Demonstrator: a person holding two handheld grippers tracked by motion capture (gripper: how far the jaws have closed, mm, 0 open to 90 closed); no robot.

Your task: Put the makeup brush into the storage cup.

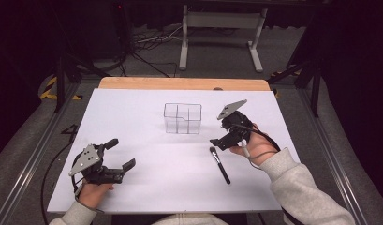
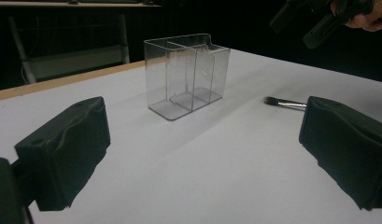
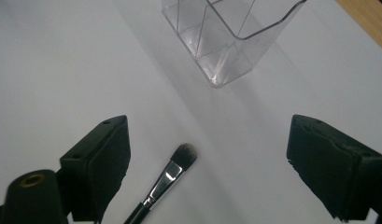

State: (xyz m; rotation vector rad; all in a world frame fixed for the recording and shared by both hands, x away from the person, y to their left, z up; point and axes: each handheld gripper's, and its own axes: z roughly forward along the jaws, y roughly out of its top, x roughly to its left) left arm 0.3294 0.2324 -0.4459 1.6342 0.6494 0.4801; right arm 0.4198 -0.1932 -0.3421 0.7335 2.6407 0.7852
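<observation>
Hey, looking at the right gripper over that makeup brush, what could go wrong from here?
1. The makeup brush lies flat on the white table, off-centre between the open right gripper fingers, so closing might only nudge it.
2. The clear organizer stands close by and looks light; a swing toward it could tip it.
3. Its compartments look narrow, so the brush may catch the rim.

A: Which items are black?
B: Both grippers, left [image 1: 120, 153] and right [image 1: 220, 142], and the brush [image 1: 220, 165] handle; its ferrule is silver, its bristles dark.
A: And the rest?
B: Clear organizer [image 1: 182, 118], white table [image 1: 147, 187] with a tan wooden edge, grey sleeve [image 1: 301, 187].
</observation>
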